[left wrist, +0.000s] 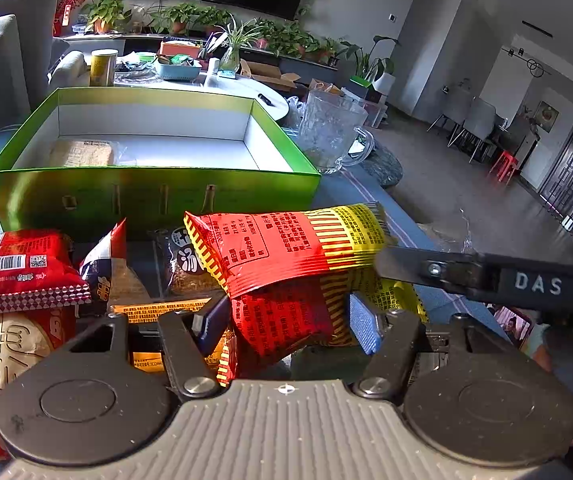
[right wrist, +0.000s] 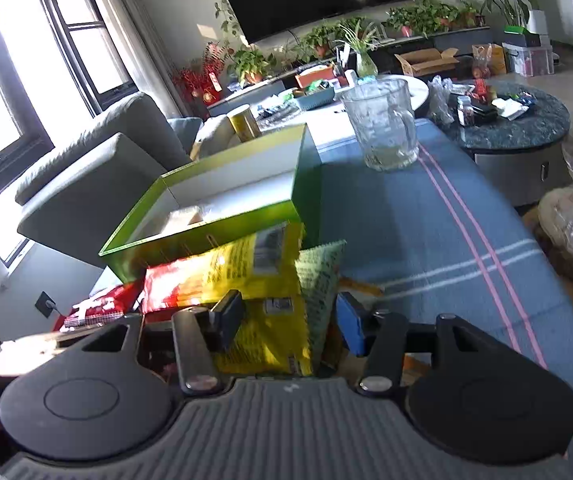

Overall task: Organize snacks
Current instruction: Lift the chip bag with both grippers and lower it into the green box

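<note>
The right gripper (right wrist: 286,320) clamps the yellow end of a red-and-yellow snack packet (left wrist: 286,248); its long axis lies crosswise before the green box (left wrist: 154,196), between the left gripper's (left wrist: 286,328) unclenched jaws.

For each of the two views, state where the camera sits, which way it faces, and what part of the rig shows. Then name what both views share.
Left wrist: on the left gripper, looking over the red-and-yellow packet to the green box; the right gripper's finger enters from the right.
Right wrist: on the right gripper, facing the same packet, the box and the blue cloth.
Shared: packet, box, glass mug.
</note>
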